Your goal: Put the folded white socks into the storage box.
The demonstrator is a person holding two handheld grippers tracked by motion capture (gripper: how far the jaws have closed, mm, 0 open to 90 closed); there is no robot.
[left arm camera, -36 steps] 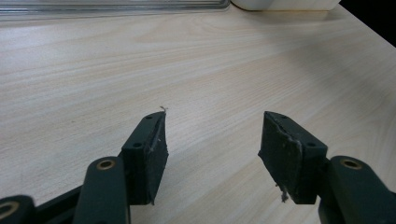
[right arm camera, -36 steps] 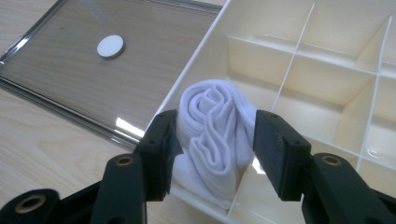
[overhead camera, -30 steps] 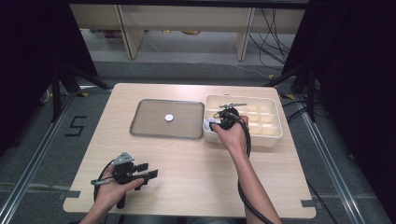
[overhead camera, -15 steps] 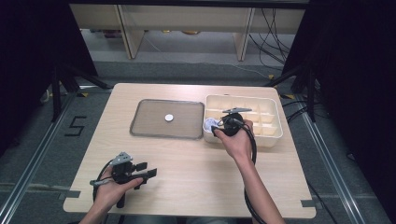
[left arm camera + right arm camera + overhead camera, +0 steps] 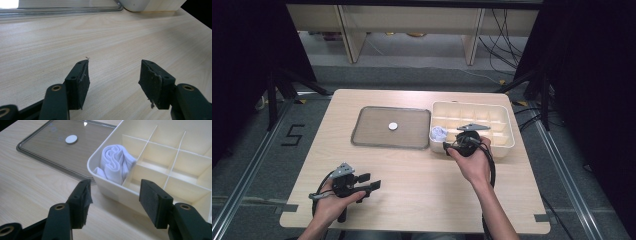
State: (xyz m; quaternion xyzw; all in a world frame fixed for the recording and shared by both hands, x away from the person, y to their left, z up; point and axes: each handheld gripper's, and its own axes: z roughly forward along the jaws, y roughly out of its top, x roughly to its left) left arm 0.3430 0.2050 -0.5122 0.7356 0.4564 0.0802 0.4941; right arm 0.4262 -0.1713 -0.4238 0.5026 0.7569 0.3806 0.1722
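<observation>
A cream divided box (image 5: 502, 142) stands at the table's right. A folded white cloth (image 5: 439, 133) (image 5: 115, 165) lies in its near-left compartment. My right gripper (image 5: 451, 146) (image 5: 115, 192) hovers just in front of the box's near wall, pointing at that corner. It is open: its jaws have just been opening and nothing is between the pads. My left gripper (image 5: 371, 181) (image 5: 113, 72) rests low over bare wood at the near left, open and empty.
A shallow clear tray (image 5: 372, 135) (image 5: 37, 147) lies left of the box, with a small white disc (image 5: 392, 126) (image 5: 71, 139) on it. The tray's edge (image 5: 62, 10) lies far ahead of the left gripper. Pale wooden tabletop (image 5: 422, 175) stretches between the hands.
My right gripper has drawn back from over the box's corner compartment, toward the person and slightly right. The white cloth stays in the compartment. The left gripper has not moved.
</observation>
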